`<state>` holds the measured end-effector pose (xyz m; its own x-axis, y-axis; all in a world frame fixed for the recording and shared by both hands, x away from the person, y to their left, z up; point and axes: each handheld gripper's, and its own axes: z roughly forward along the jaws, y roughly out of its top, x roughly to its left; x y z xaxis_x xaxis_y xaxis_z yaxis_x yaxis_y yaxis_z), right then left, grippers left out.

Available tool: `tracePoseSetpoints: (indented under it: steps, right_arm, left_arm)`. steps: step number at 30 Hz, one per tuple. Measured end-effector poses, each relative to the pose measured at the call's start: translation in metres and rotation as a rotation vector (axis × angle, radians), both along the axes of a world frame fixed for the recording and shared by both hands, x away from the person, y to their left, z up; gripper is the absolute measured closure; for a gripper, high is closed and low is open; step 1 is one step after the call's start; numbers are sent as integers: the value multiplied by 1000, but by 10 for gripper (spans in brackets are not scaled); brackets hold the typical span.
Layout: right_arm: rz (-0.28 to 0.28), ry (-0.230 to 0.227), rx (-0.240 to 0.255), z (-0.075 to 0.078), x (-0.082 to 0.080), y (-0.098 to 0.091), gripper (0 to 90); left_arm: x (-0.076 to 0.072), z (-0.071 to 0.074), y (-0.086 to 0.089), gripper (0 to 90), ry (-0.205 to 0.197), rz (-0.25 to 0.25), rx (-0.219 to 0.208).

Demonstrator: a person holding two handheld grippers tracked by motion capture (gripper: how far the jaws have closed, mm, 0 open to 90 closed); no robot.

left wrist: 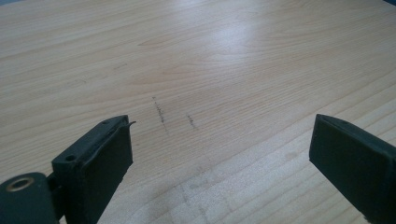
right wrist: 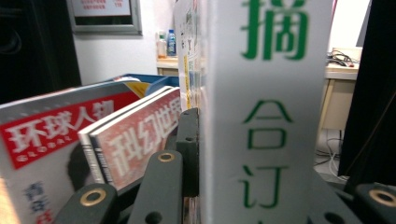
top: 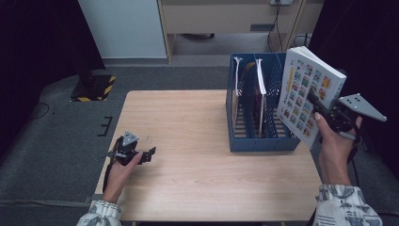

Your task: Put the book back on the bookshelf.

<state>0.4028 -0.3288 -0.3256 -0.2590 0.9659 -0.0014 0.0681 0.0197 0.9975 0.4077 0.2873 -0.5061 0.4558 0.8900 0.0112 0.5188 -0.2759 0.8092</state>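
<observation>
Blocking the right claw (right wrist: 252, 196), book (right wrist: 261, 116) seemingly clamped.

Quick count: one thick white book (top: 308, 96) up in the air, one blue file rack (top: 256, 141) with three slots, and two magazines (top: 260, 80) standing in it (right gripper view shows both covers, red lettering). Two tools, the left tool (top: 149, 155) and the right tool (top: 314, 101), each with two black jaws. One wooden desk (top: 188, 122).

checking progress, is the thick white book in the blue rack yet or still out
Out: the right claw holds the book tilted in the air beside the blue rack, at its right wall.
</observation>
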Motion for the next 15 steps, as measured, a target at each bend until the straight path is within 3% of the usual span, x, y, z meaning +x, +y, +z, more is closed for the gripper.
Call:
tracePoseSetpoints:
  steps: [15]
  right_arm:
    - [-64, 25, 24, -18, 38, 5, 737]
  left_arm:
    - [-1, 2, 0, 57, -7, -7, -4]
